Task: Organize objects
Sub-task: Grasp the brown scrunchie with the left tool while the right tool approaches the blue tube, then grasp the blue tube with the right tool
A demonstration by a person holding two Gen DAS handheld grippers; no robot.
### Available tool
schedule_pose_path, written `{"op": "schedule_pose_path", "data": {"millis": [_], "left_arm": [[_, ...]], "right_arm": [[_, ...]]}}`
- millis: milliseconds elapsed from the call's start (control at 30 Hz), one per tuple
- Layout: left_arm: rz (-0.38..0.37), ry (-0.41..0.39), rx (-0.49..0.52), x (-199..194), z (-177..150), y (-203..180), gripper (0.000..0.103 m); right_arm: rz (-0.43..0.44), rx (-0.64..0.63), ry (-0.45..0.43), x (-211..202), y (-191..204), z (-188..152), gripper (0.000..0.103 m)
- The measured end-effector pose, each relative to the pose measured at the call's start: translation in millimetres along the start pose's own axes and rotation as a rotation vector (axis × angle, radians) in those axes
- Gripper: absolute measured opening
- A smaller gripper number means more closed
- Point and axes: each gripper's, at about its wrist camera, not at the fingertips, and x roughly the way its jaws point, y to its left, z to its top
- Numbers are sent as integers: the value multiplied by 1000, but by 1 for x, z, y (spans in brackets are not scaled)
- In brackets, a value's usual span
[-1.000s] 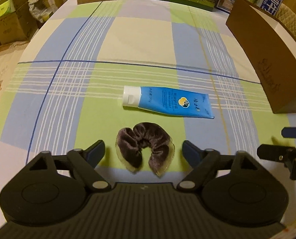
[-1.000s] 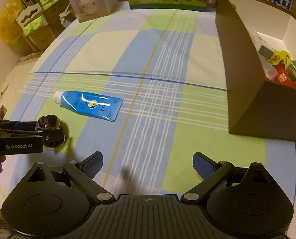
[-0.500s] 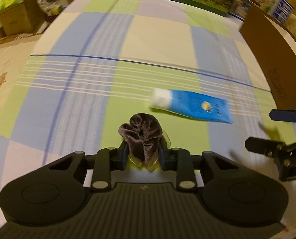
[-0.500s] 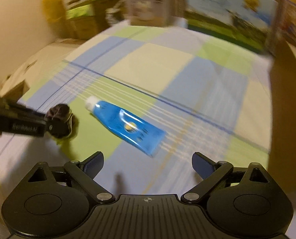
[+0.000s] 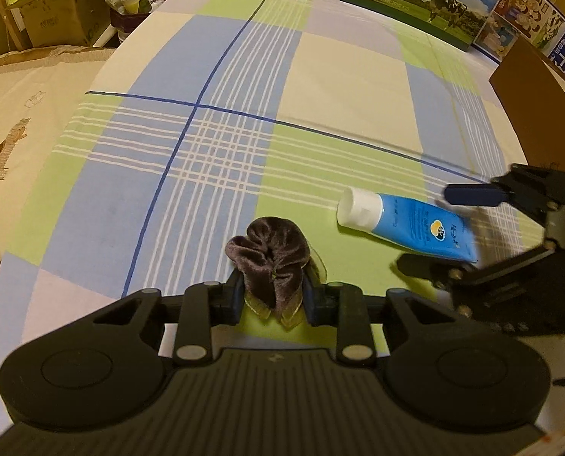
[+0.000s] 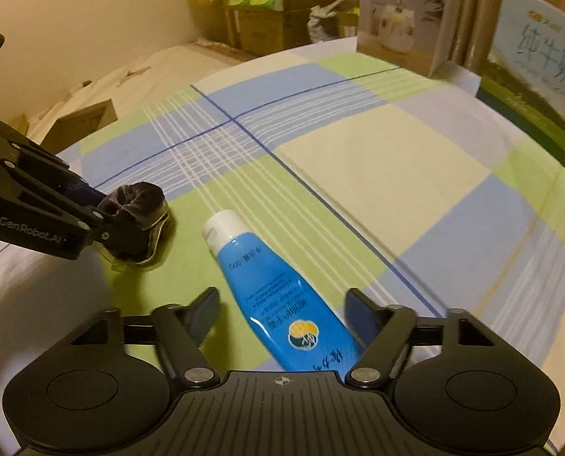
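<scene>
Behind the right tongs (image 6: 280, 313), the blue tube's (image 6: 267, 288) crimped end is hidden.

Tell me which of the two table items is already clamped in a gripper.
The brown velvet scrunchie: the left gripper is shut on it. The blue tube only lies between the right gripper's closing jaws, not yet pinched.

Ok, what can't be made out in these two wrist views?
- Brown cardboard box: cut by the left view's right edge, contents unseen.
- Blue tube: its tail hidden under the right gripper body, right view.
- Scrunchie: sides covered by the left gripper.
- Right gripper fingers: motion-blurred, left view.
</scene>
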Motion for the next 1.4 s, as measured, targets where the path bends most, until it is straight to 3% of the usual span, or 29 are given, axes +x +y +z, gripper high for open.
{"op": "schedule_pose_path", "data": {"millis": [167, 467, 867, 1400], "left_arm": [[-7, 5, 3, 4, 3, 0, 25], [-4, 12, 45, 7, 8, -9, 25], [-55, 32, 136, 4, -1, -44, 25], [-175, 65, 314, 2, -31, -123, 25]], "right_arm": [[6, -4, -12, 2, -1, -1, 53], [-104, 111, 15, -13, 0, -14, 47], [-296, 399, 59, -75, -17, -83, 44], [-415, 623, 85, -145, -19, -159, 42]]}}
